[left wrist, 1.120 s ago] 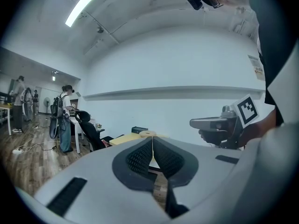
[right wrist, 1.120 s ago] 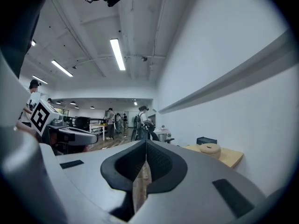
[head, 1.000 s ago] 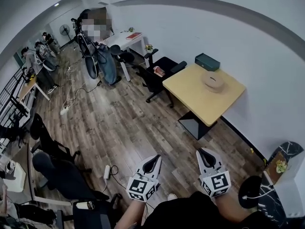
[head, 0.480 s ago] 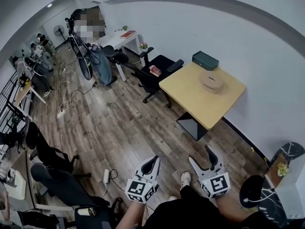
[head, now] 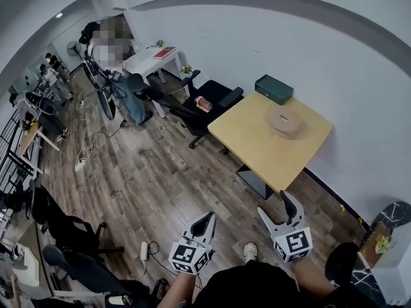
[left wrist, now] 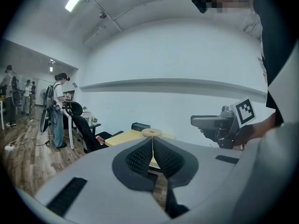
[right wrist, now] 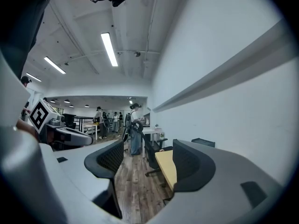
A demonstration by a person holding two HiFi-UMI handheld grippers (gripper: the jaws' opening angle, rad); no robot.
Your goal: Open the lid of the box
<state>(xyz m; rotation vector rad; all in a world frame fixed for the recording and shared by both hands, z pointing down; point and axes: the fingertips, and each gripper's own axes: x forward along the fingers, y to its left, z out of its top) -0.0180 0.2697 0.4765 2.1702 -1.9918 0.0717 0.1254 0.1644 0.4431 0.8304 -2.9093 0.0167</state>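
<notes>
A dark green box (head: 274, 88) lies at the far edge of a yellow table (head: 257, 147) by the wall, with a round wooden lidded container (head: 285, 122) beside it. Both grippers hang low in the head view, well short of the table. My left gripper (head: 204, 219) is shut with nothing in it, its jaws meeting in a line (left wrist: 153, 141); past them I see the round container (left wrist: 152, 132) and the box (left wrist: 140, 126). My right gripper (head: 277, 206) has its jaws opening, with nothing between them (right wrist: 147, 152); the table (right wrist: 164, 166) and box (right wrist: 203, 142) show beyond.
Black office chairs (head: 207, 101) stand left of the table, and a white desk (head: 146, 60) lies farther back. Cables and a power strip (head: 144, 250) trail over the wood floor. People stand at the far left. A small round table (head: 383, 218) sits at the right.
The right gripper's jaws have gone from shut to wide apart. The whole view has shifted toward the table, and a shoe has come into sight below the grippers.
</notes>
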